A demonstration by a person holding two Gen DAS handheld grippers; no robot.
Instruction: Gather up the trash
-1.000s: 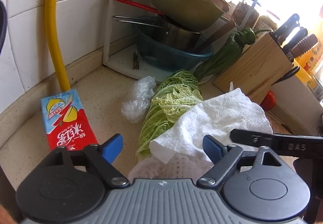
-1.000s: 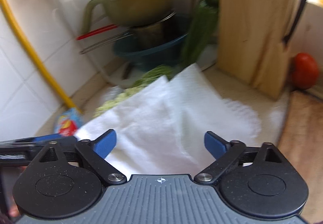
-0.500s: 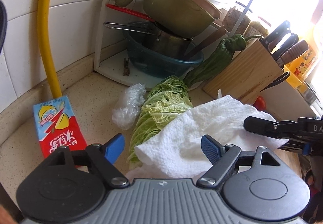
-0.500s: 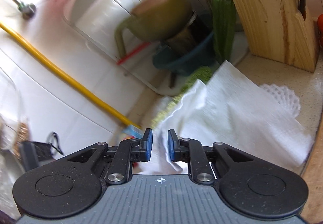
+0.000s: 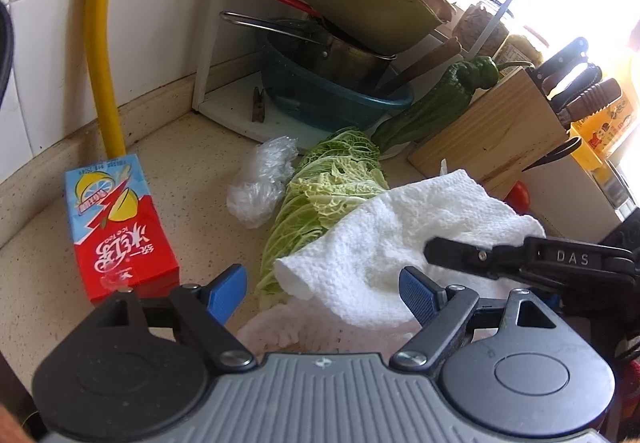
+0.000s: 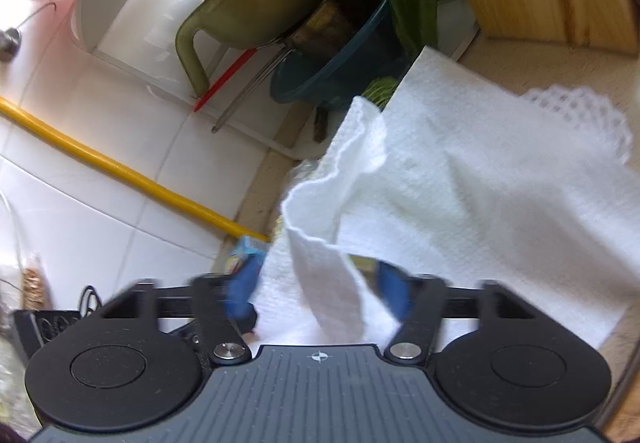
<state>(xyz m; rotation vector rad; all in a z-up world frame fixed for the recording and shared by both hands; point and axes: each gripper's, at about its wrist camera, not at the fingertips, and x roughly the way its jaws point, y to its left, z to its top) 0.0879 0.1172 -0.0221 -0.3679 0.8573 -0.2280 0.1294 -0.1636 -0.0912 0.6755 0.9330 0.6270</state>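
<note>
Tissue [image 6: 460, 179] looking light, limp, crushable; best pinched at raised fold. Right gripper [image 6: 316, 293] opening, fold between blue pads, unclamped. Left gripper [image 5: 320, 289] hovering spread, empty.

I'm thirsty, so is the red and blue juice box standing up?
No, the red and blue juice box lies flat on the speckled beige counter, its printed front facing up.

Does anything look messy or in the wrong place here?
Yes. A white paper towel is draped over the cabbage instead of lying flat. A crumpled plastic bag lies beside it, and a drink carton lies flat on the counter.
</note>
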